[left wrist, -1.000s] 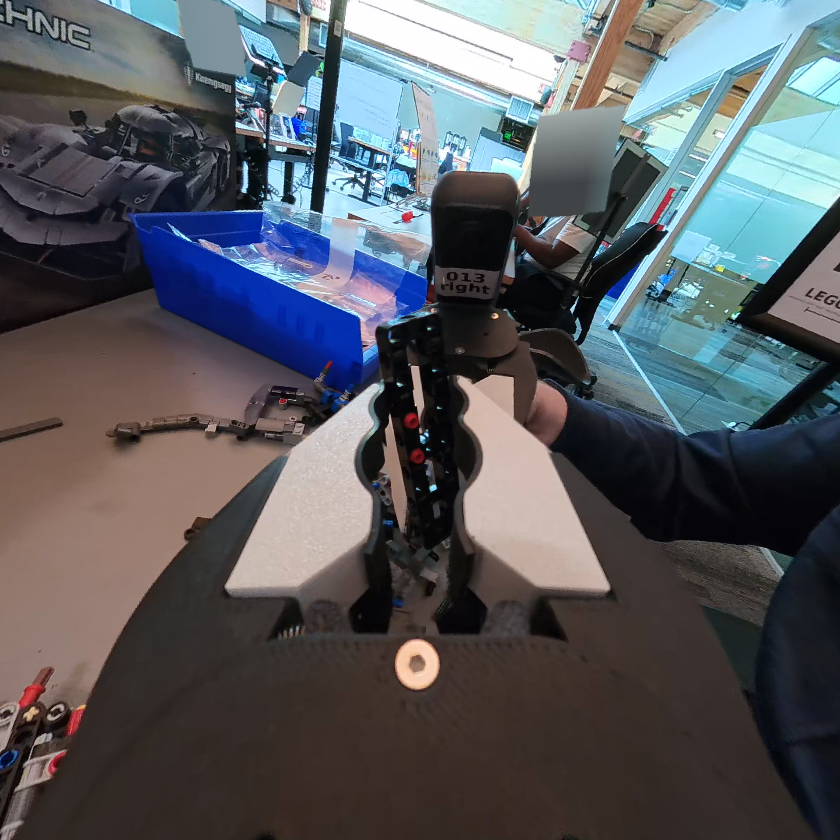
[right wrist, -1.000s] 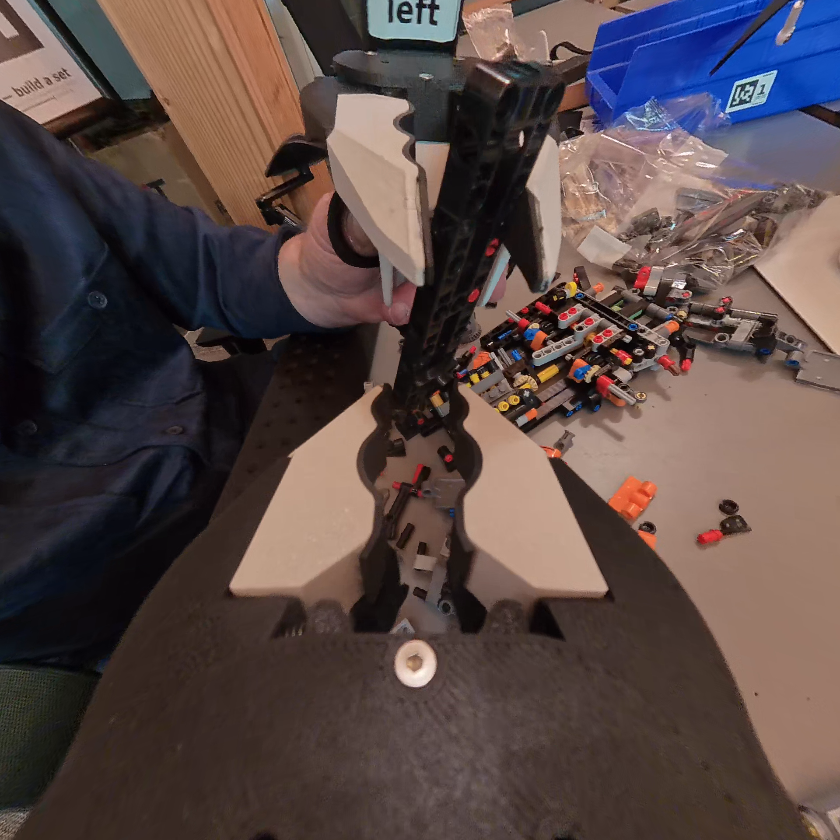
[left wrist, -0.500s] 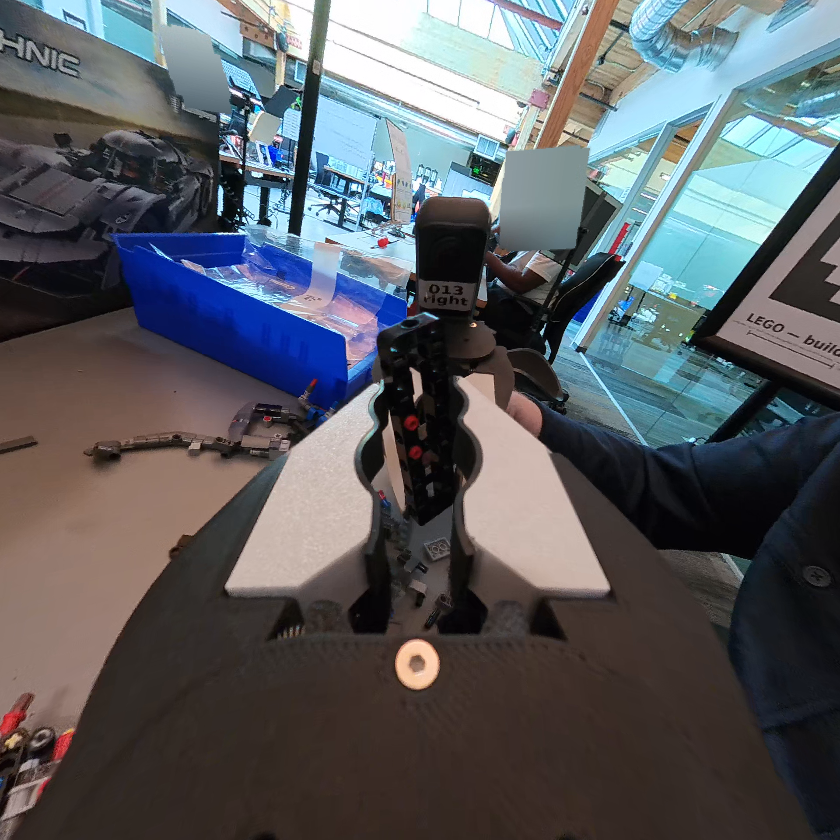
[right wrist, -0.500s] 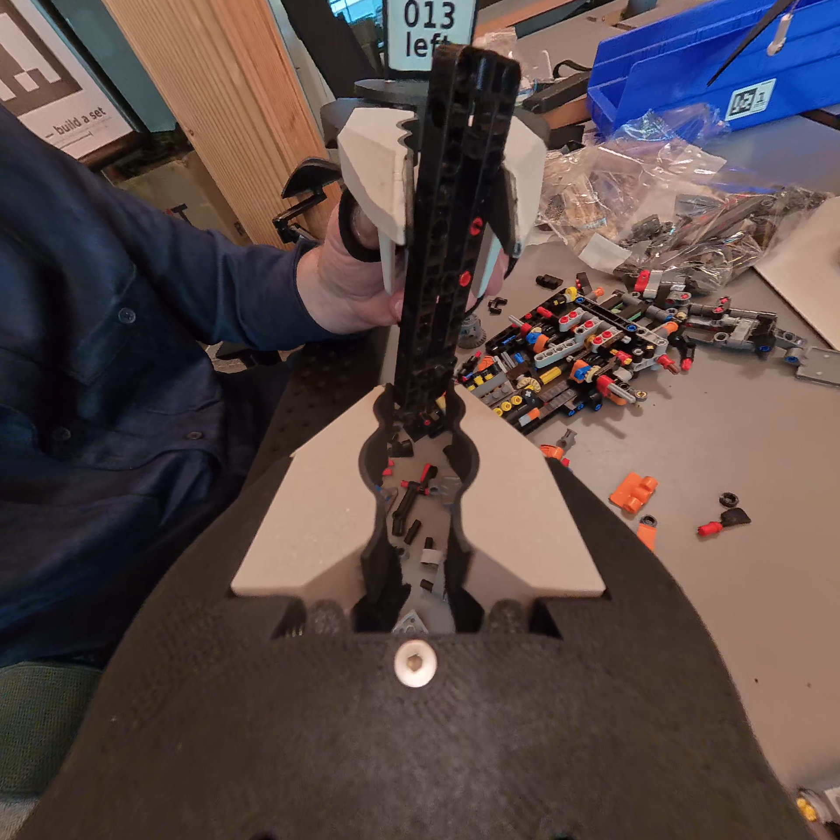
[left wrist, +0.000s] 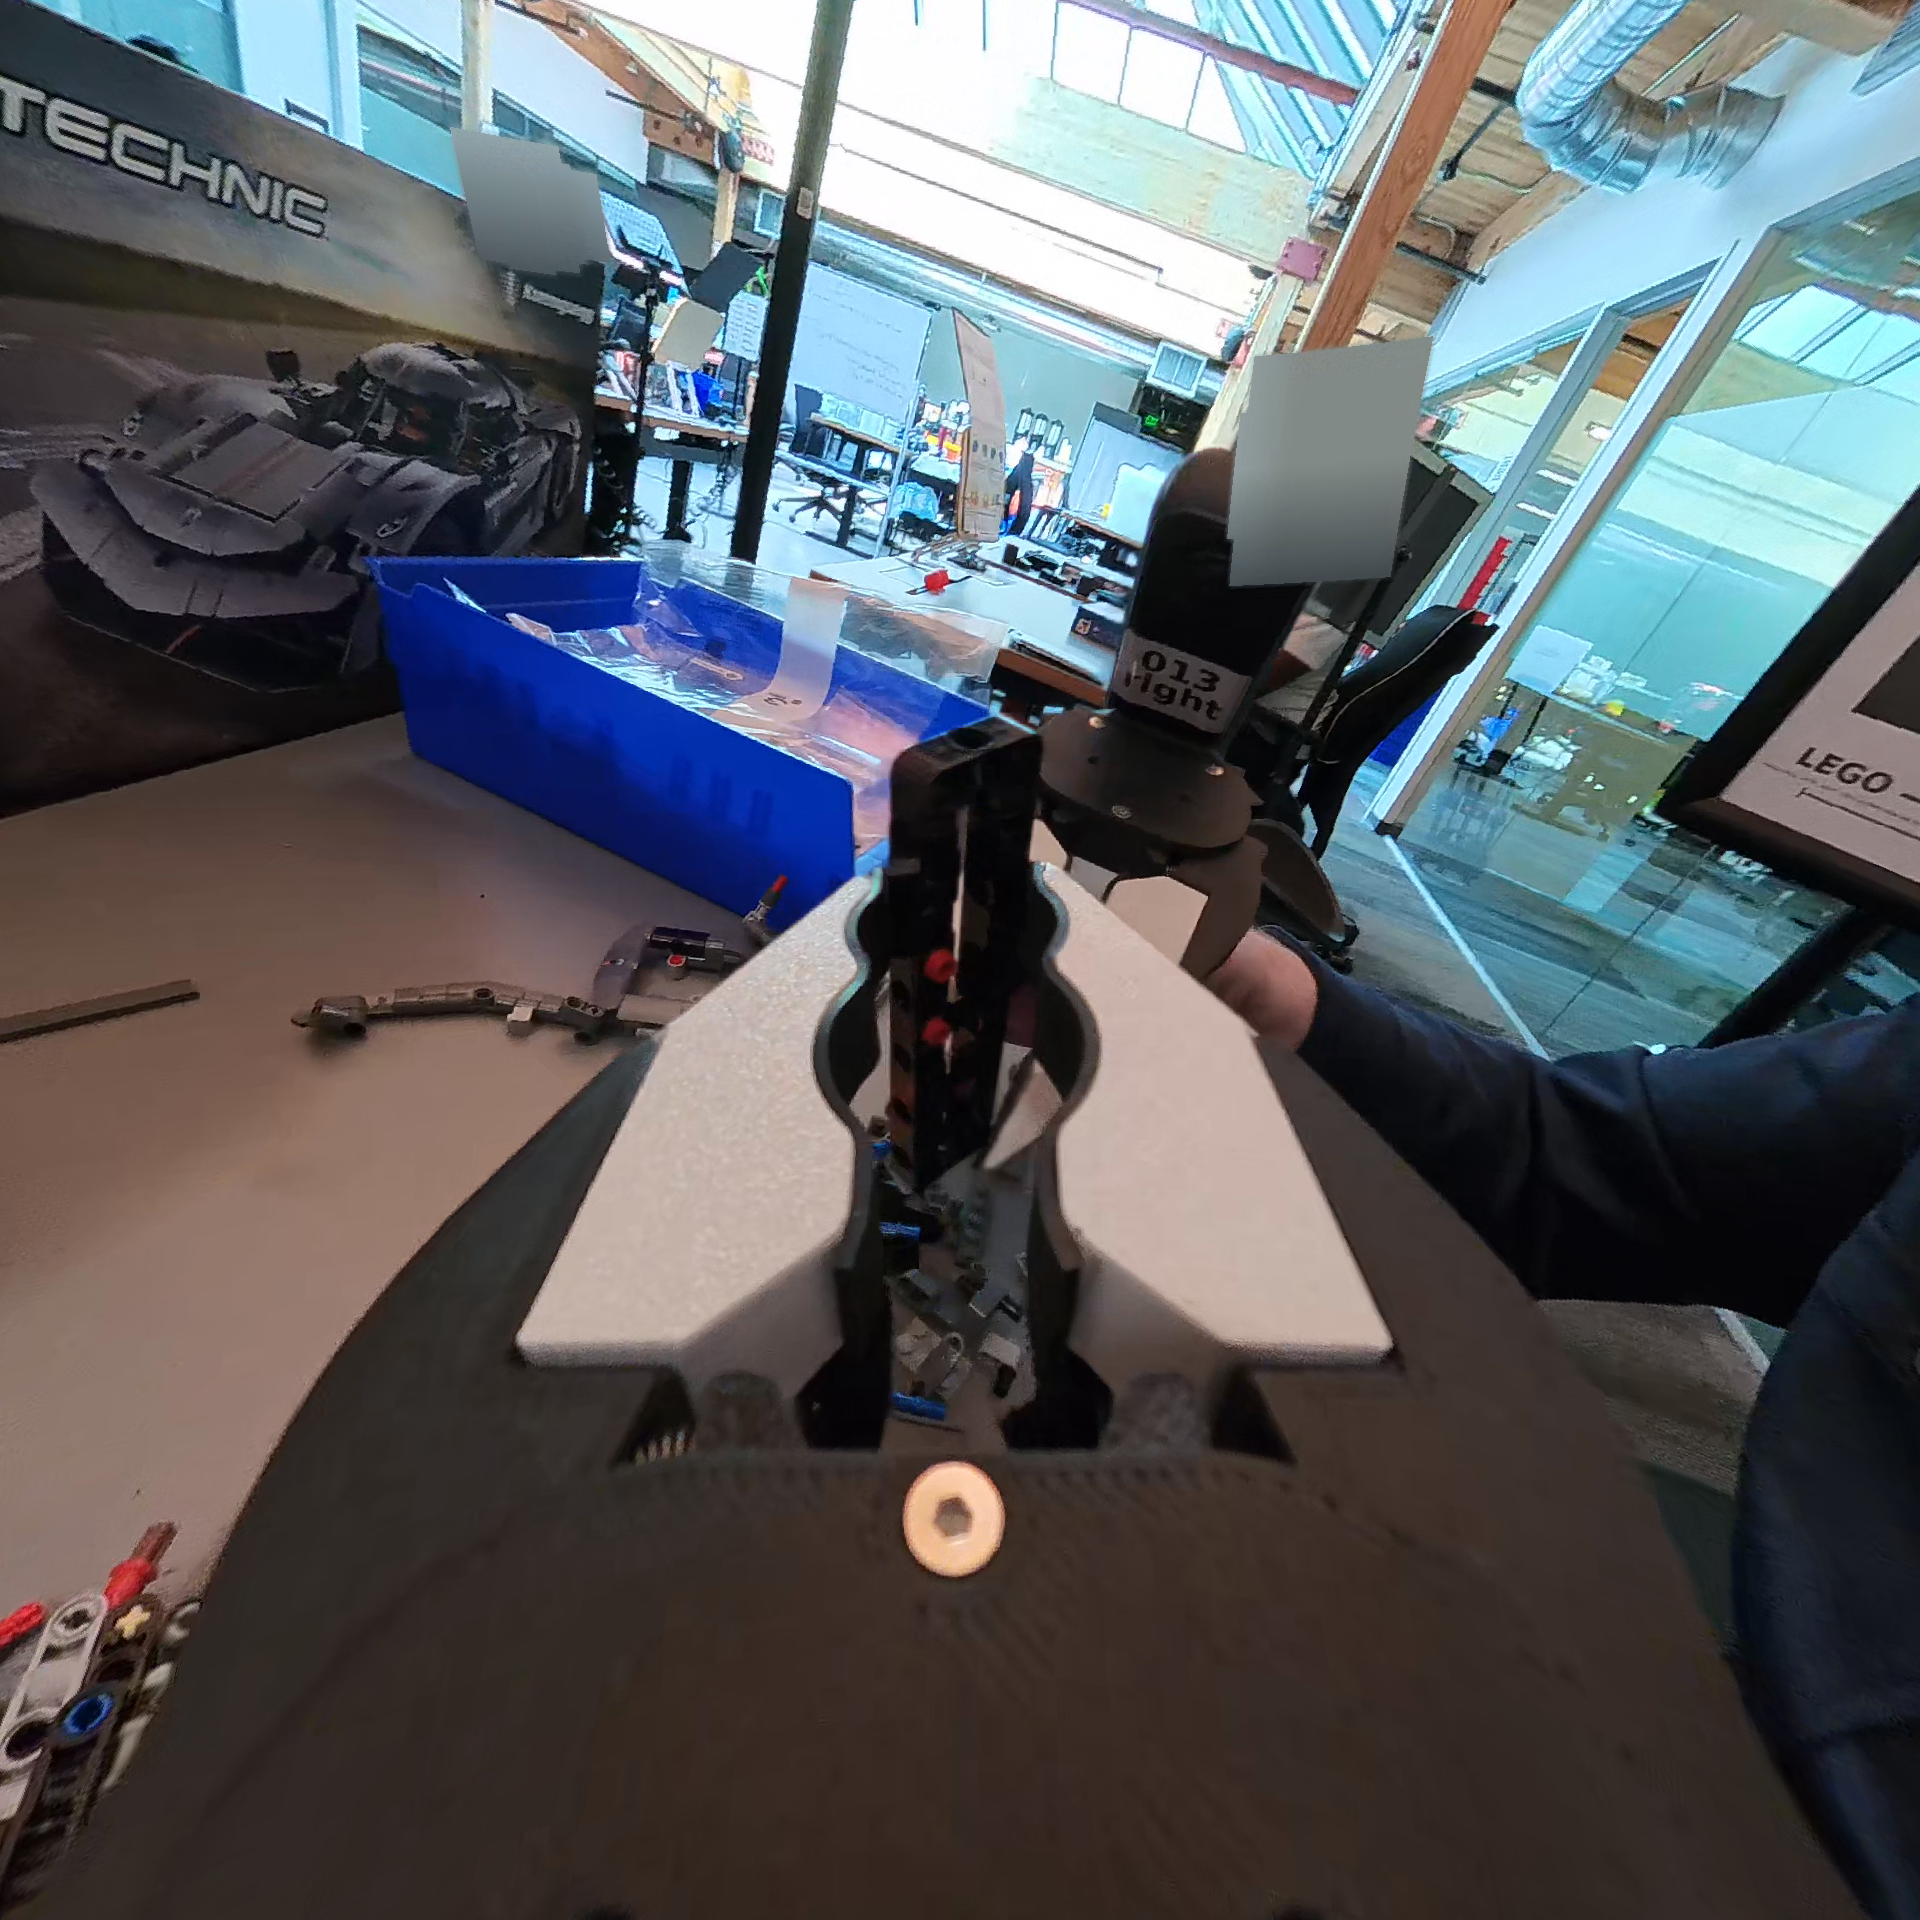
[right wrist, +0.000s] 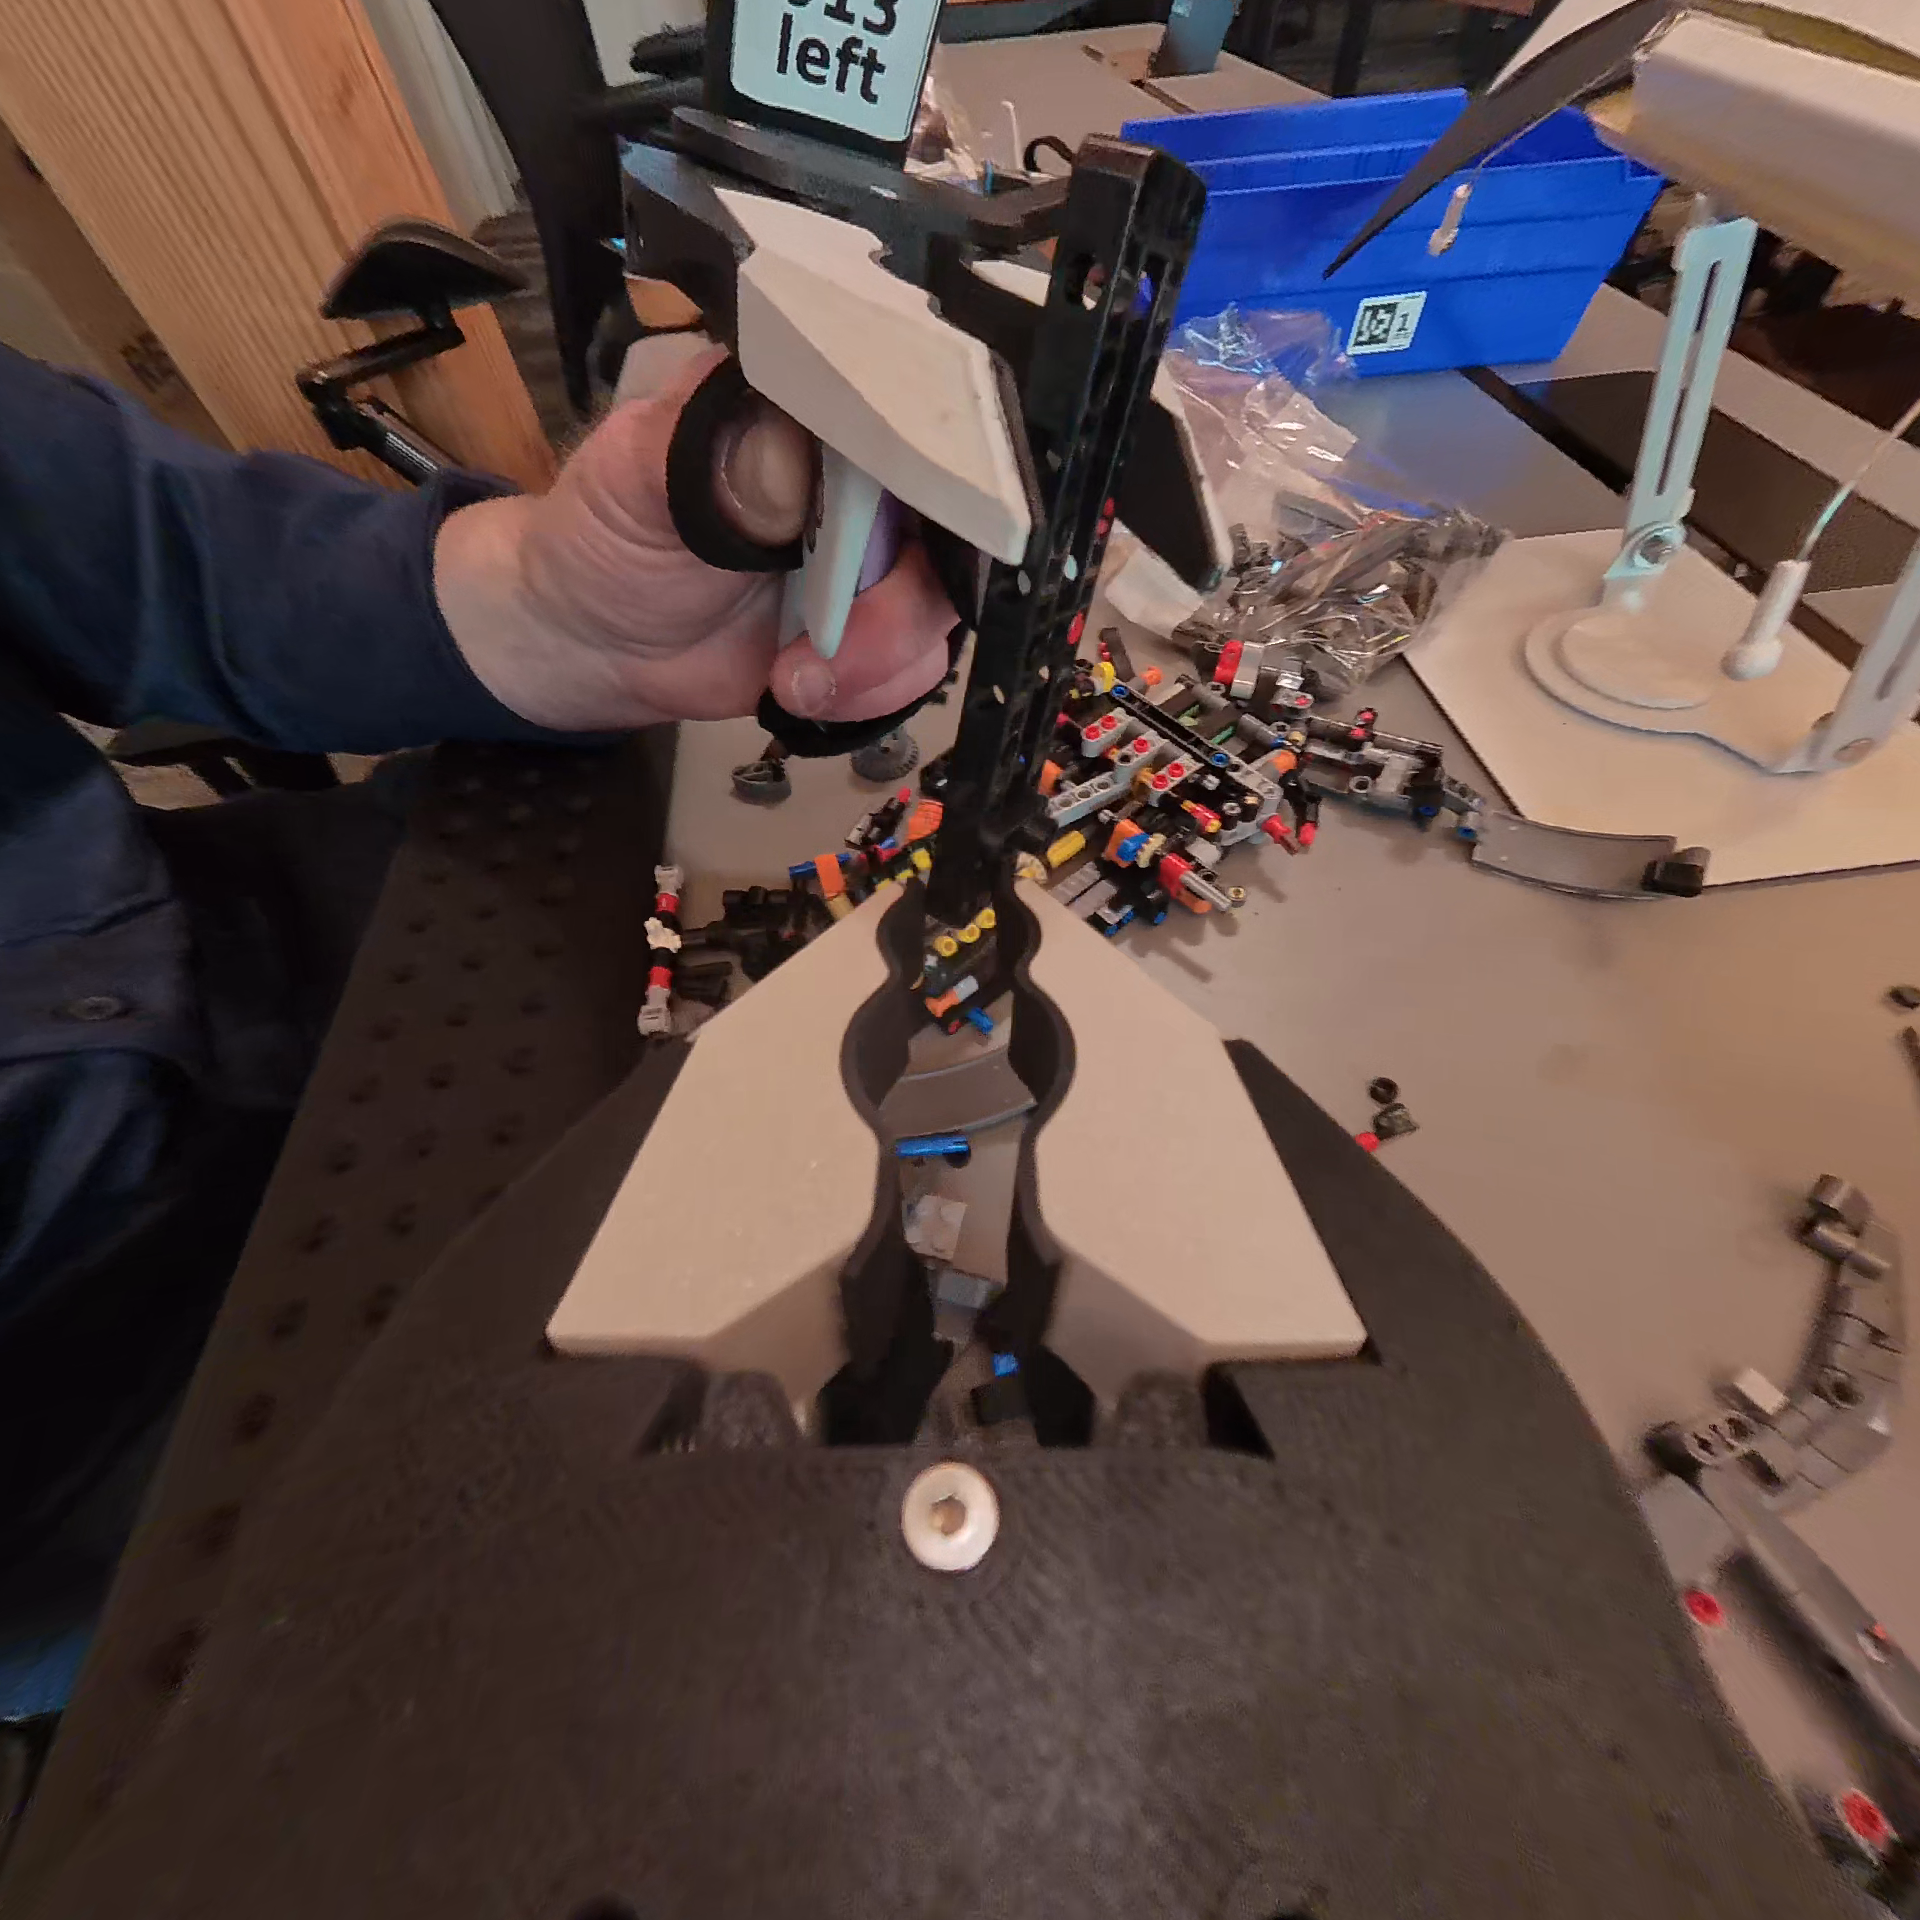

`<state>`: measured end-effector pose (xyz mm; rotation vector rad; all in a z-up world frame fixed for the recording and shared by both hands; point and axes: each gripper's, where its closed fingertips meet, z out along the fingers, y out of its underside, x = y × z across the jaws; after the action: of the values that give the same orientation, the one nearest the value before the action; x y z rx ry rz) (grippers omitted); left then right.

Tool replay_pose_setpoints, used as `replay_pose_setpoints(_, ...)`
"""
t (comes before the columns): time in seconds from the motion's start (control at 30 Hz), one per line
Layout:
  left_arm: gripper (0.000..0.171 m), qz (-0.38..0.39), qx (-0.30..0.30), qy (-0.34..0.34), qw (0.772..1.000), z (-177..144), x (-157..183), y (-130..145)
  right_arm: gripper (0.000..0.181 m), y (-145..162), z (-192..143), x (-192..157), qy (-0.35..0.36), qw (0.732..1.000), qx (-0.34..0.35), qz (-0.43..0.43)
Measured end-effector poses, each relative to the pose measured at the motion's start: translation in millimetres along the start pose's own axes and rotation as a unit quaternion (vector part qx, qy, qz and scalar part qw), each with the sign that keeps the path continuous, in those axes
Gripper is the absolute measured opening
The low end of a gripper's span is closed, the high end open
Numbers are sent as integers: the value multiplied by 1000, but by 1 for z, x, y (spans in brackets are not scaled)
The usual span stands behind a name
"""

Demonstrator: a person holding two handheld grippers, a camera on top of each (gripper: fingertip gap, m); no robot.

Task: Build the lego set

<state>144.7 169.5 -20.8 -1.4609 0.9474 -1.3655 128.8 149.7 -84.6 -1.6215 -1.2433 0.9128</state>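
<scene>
The right gripper (right wrist: 956, 914) has tilted aside; both it and the left gripper (left wrist: 956, 914) clamp the black beam (right wrist: 1049, 561). Each gripper carries a printed label.

Big bright workshop room around a grey table (left wrist: 208, 1122)

Past the table: black pole (left wrist: 790, 281), rows of desks (left wrist: 831, 436), black office chair (left wrist: 1392, 686). Right of the pole: wooden beam (left wrist: 1382, 177), silver pipe (left wrist: 1621, 114), glass walls (left wrist: 1662, 582). Above the pole: sunny roof windows (left wrist: 1143, 62). Left of the table: wooden post (right wrist: 260, 229).

Black beam (left wrist: 951, 966) with red pins; blue bin (left wrist: 623, 727); grey table (right wrist: 1455, 1039); white-fingered tool (left wrist: 956, 935).
</scene>
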Motion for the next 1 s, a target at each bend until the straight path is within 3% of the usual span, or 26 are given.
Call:
replay_pose_setpoints(0.27, 18, -7, -23, 26, 999, 6, 5, 11, 5, -2, -7, 13, 83, 994, -20, -69)
replay_pose_setpoints(0.5, 6, -1, -20, 10, 1000, 3, 1, 9, 7, -5, -8, 10, 42, 999, 9, -20)
replay_pose_setpoints(1.0, 5, -8, -16, 10, 1000, 3, 1, 8, 7, -18, -15, 7, 8, 998, 62, 20)
